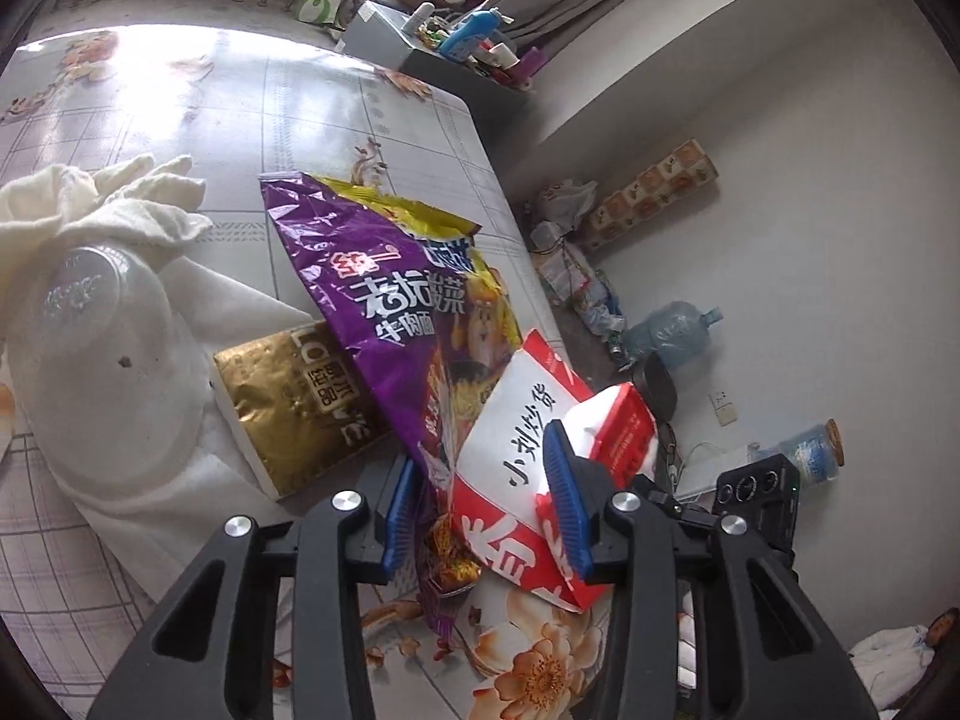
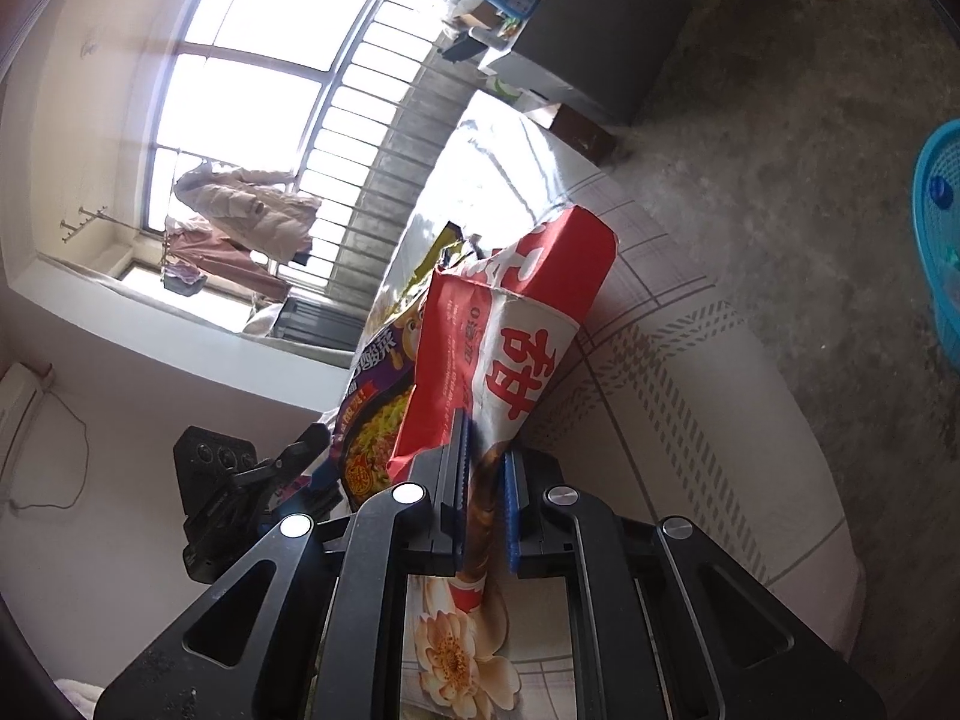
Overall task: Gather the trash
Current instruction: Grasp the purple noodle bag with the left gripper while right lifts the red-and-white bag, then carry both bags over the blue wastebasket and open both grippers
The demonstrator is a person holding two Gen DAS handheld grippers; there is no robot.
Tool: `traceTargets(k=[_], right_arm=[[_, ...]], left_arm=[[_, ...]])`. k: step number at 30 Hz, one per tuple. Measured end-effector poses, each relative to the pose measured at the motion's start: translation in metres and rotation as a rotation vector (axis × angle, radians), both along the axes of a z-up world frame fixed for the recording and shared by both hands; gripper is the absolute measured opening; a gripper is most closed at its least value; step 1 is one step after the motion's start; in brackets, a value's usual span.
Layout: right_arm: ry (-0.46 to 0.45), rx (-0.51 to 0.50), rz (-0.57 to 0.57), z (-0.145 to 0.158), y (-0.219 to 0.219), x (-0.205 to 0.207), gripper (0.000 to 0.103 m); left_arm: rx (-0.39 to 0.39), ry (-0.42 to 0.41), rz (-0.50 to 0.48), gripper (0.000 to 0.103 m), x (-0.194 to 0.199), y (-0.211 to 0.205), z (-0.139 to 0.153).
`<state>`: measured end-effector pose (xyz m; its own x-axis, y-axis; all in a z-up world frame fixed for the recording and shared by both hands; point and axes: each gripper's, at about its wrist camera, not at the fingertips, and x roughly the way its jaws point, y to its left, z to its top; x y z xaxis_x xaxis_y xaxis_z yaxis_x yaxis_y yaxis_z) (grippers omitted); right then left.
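Note:
A red and white paper bag (image 1: 516,450) lies at the table's near edge, over a purple noodle wrapper (image 1: 384,294). My left gripper (image 1: 486,510) is open, its blue fingers (image 1: 564,504) on either side of the bag's and wrapper's near ends. A gold box (image 1: 288,402), an upturned clear plastic bowl (image 1: 96,348) and white tissue (image 1: 108,204) lie to the left. My right gripper (image 2: 483,510) is shut on the red and white bag (image 2: 510,324), holding its lower end. The purple wrapper (image 2: 372,426) shows behind it.
The table (image 1: 240,108) has a flowered, checked cloth. A blue basket (image 2: 939,228) stands on the floor at the right of the right wrist view. Water bottles (image 1: 672,330) and bags lie on the floor by the wall. A cluttered grey cabinet (image 1: 420,42) stands beyond the table.

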<state>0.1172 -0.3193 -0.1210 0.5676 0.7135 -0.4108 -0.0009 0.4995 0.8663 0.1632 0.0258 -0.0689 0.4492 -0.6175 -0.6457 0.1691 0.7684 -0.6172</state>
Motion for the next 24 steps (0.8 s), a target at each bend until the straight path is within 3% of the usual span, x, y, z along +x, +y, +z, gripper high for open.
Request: traceTargets(k=[2, 4, 10, 15, 20, 24], right_arm=[[-0.018, 0.004, -0.001, 0.006, -0.001, -0.003, 0.006], [-0.036, 0.020, -0.005, 0.013, -0.004, -0.007, 0.006], [-0.121, 0.087, -0.055, 0.047, -0.030, -0.023, 0.005], [-0.255, 0.031, -0.193, 0.098, -0.078, -0.057, 0.005], [-0.315, -0.142, -0.440, 0.129, -0.146, -0.109, 0.005], [-0.232, -0.316, -0.619, 0.122, -0.186, -0.139, 0.005]], left_arm=[[0.039, -0.018, 0.002, 0.016, -0.001, -0.005, 0.005], [0.071, -0.048, -0.005, 0.005, -0.003, -0.009, 0.011], [0.121, -0.232, -0.052, 0.001, -0.023, -0.025, 0.064], [0.123, -0.403, -0.130, 0.001, -0.032, -0.053, 0.120], [0.136, -0.484, -0.268, 0.001, -0.023, -0.114, 0.146], [0.201, -0.471, -0.402, 0.001, -0.010, -0.183, 0.136]])
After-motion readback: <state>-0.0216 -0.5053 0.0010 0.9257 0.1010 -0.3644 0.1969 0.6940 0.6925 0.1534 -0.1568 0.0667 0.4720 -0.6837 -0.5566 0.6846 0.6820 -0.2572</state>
